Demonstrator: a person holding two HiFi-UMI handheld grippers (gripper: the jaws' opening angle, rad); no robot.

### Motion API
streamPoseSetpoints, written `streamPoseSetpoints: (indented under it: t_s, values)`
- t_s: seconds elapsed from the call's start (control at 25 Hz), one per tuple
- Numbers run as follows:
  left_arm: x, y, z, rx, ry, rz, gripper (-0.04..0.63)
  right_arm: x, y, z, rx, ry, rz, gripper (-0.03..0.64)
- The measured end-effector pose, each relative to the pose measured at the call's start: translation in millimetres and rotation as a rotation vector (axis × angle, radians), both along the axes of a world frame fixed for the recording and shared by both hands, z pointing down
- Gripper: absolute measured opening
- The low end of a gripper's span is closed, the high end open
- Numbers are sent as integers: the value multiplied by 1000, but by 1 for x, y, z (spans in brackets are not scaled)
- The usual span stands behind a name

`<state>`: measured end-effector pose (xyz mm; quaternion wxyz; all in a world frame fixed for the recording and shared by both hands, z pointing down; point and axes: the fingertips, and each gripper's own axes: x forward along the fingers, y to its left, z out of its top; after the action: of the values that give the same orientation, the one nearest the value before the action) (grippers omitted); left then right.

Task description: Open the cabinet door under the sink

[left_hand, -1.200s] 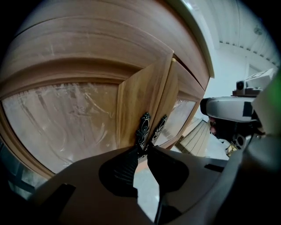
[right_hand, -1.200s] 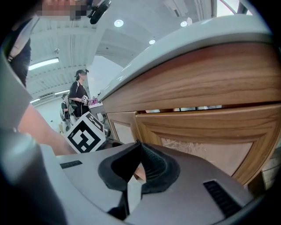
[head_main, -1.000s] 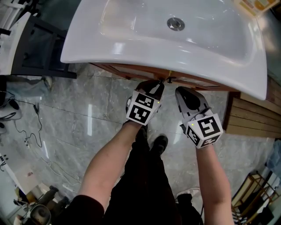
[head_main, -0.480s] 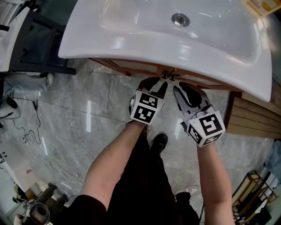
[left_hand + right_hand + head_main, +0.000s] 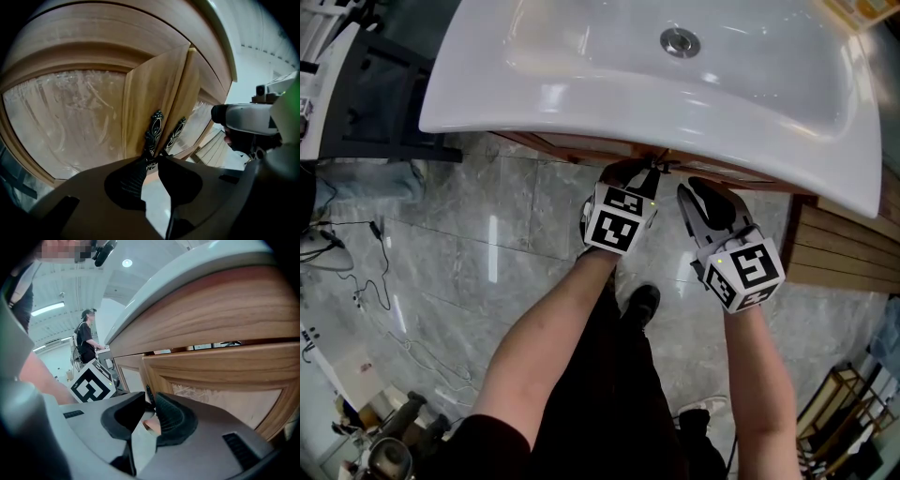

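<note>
A wooden cabinet (image 5: 572, 145) sits under the white sink (image 5: 581, 84). Its two doors meet at a pair of dark ornate handles (image 5: 656, 167). My left gripper (image 5: 642, 173) is at the left door's handle (image 5: 154, 126). Its jaws are opening, and the tips of the left gripper (image 5: 151, 161) flank the handle's lower end. My right gripper (image 5: 694, 192) is at the right door (image 5: 220, 376), which stands slightly ajar with a dark gap above it. The jaws of the right gripper (image 5: 151, 404) are closing around that door's thin dark handle (image 5: 148, 394), and the pads do not visibly press on it.
The sink's rim overhangs both grippers. Grey marble floor tiles lie below, with cables (image 5: 366, 281) at the left and a black frame (image 5: 384, 103) at the upper left. Wooden slats (image 5: 834, 248) lie at the right. A person (image 5: 86, 341) stands in the background.
Both grippers have stayed at the handles under the sink's rim. The left one has edged slightly closer to them.
</note>
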<state>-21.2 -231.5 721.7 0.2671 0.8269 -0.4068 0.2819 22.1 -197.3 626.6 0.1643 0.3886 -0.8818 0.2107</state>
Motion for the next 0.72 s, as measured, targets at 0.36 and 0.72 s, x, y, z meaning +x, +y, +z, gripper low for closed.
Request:
streamPoseSetpoints:
  t_s: [0.36, 0.72]
  values:
    - [-3, 19, -2, 19, 4, 87, 84, -9, -1, -2, 14, -5, -49, 87]
    - [-8, 33, -3, 25, 30, 112, 86, -43, -7, -8, 44, -3, -150, 138]
